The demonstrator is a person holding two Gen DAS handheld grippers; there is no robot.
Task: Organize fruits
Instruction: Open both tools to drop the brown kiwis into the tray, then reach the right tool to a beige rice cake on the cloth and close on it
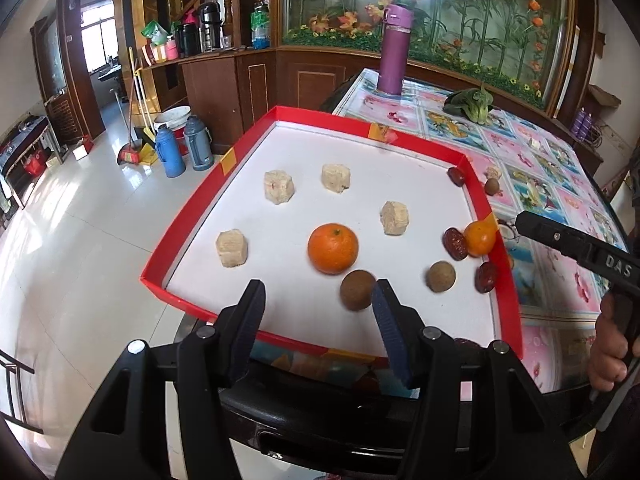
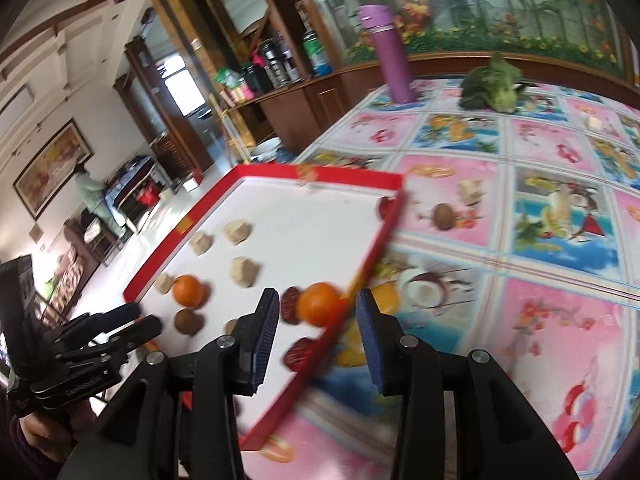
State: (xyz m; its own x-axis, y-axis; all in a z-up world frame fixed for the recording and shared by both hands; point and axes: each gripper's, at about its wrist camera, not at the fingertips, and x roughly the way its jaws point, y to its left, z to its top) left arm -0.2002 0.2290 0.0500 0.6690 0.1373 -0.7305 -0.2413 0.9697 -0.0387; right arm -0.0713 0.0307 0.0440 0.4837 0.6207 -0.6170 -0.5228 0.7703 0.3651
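Note:
A red-rimmed tray (image 1: 192, 216) with a white floor holds several beige cubes, a large orange (image 1: 333, 248), a small orange (image 1: 480, 238), two brown round fruits (image 1: 440, 276) and red dates (image 1: 455, 243). My left gripper (image 1: 318, 300) is open over the tray's near edge, with one brown fruit (image 1: 357, 290) just inside its right finger. My right gripper (image 2: 317, 320) is open at the tray's right rim (image 2: 372, 256). The small orange (image 2: 318, 304) and a date (image 2: 290, 306) lie just ahead of its fingers. Motion blurs the right wrist view.
On the flowered tablecloth (image 2: 560, 320) outside the tray lie a brown fruit (image 2: 443, 216) and a beige piece (image 2: 468, 190). A purple flask (image 1: 394, 48) and a leafy green vegetable (image 1: 472, 104) stand farther back. Thermos jugs (image 1: 170, 152) sit on the floor to the left.

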